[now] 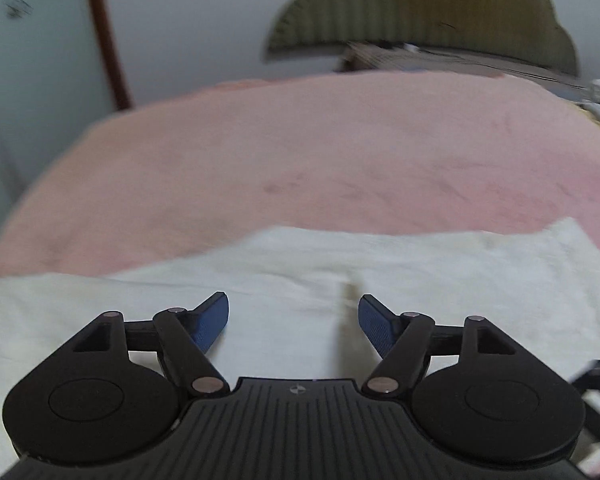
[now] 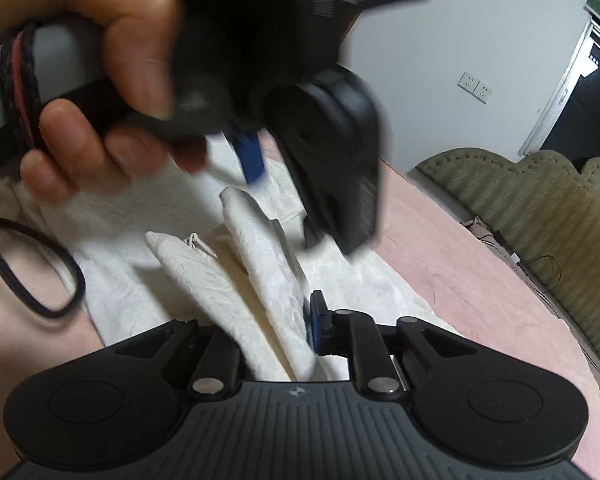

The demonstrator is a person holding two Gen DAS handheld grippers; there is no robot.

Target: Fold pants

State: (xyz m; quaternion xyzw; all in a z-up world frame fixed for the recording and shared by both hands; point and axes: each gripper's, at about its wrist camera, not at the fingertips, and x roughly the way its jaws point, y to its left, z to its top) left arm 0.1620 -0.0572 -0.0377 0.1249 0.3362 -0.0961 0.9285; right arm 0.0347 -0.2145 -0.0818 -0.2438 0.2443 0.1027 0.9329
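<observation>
1. A pink bedspread [image 1: 300, 152] covers the bed from near to far, and a green tufted headboard [image 2: 540, 216] stands along its far right side in the right wrist view.
2. The white pants [image 1: 340, 272] lie across the near part of the pink bedspread, stretched left to right in the left wrist view, with a seam running down the middle.
3. In the right wrist view a bunched fold of the pants [image 2: 260, 280] rises off the bed and runs straight into the right gripper [image 2: 276, 332].
4. Right gripper: jaws closed onto that raised fold; the blue pad [image 2: 315, 320] presses against the cloth on its right side.
5. Left gripper [image 1: 293, 322]: jaws wide apart, both blue pads clear of the fabric, poised over the pants near the seam.
6. The left hand [image 2: 100, 80] grips the handle of the left gripper [image 2: 300, 120], blurred, up above the pants.
7. A black cable [image 2: 40, 272] loops on the near left of the bed.
8. Two white wall sockets [image 2: 476, 86] sit on the far wall.
</observation>
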